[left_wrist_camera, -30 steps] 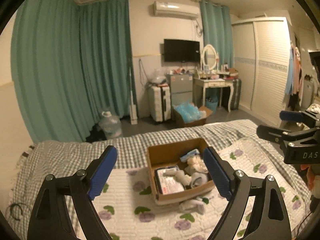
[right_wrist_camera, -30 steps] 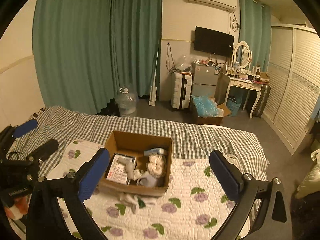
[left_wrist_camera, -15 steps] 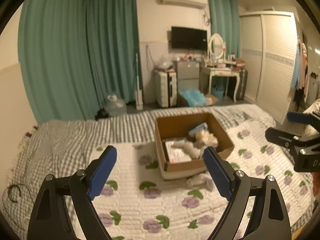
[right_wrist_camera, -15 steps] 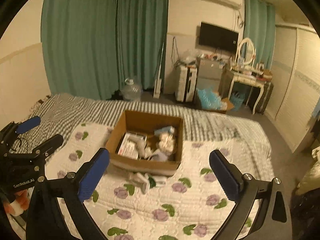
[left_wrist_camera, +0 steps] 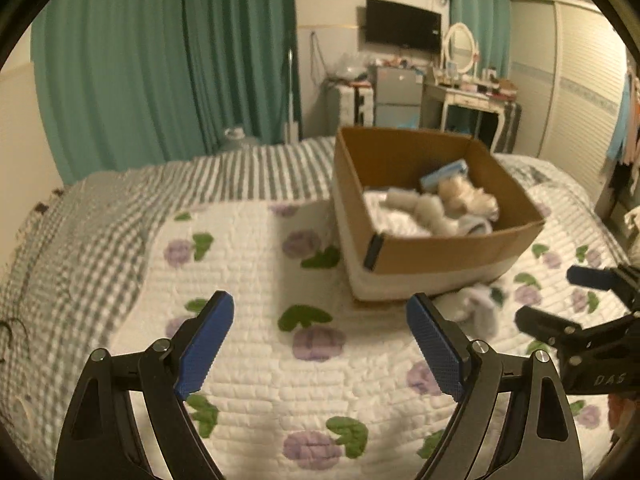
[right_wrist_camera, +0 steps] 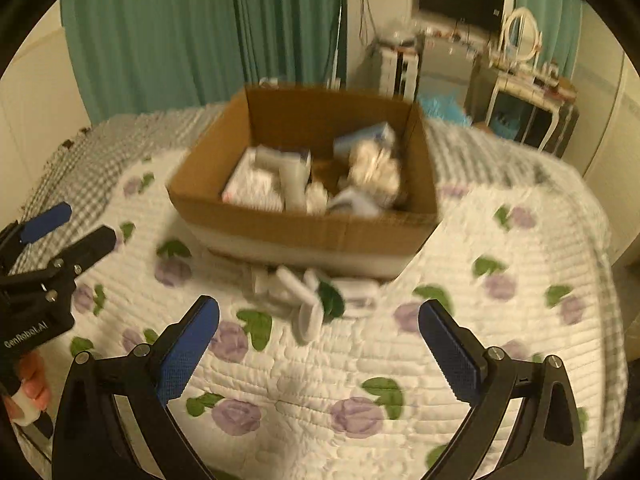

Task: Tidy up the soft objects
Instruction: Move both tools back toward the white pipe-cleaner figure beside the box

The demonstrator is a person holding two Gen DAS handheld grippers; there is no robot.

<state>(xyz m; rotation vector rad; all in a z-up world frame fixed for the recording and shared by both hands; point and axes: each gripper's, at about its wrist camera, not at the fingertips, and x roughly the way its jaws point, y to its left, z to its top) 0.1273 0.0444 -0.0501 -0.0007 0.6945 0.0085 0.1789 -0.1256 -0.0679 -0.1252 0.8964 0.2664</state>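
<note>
A brown cardboard box (left_wrist_camera: 440, 258) (right_wrist_camera: 304, 230) stands on the quilted floral bedspread (left_wrist_camera: 248, 264) and holds several pale soft items, among them a cream plush toy (left_wrist_camera: 466, 198) (right_wrist_camera: 374, 172). A loose heap of white socks (right_wrist_camera: 304, 296) (left_wrist_camera: 478, 306) lies on the bedspread in front of the box. My left gripper (left_wrist_camera: 320, 322) is open and empty, low over the bedspread, left of the box. My right gripper (right_wrist_camera: 320, 326) is open and empty, just before the sock heap.
A grey checked blanket (left_wrist_camera: 100, 208) covers the bed's far and left part. Beyond the bed are teal curtains (left_wrist_camera: 160, 60), a white dressing table (left_wrist_camera: 472, 100) and a wardrobe (left_wrist_camera: 580, 76). The bed's right edge (right_wrist_camera: 608, 280) drops to the floor.
Both grippers have moved down and forward toward the bed; the box and the sock heap are now much closer. Both stay open.
</note>
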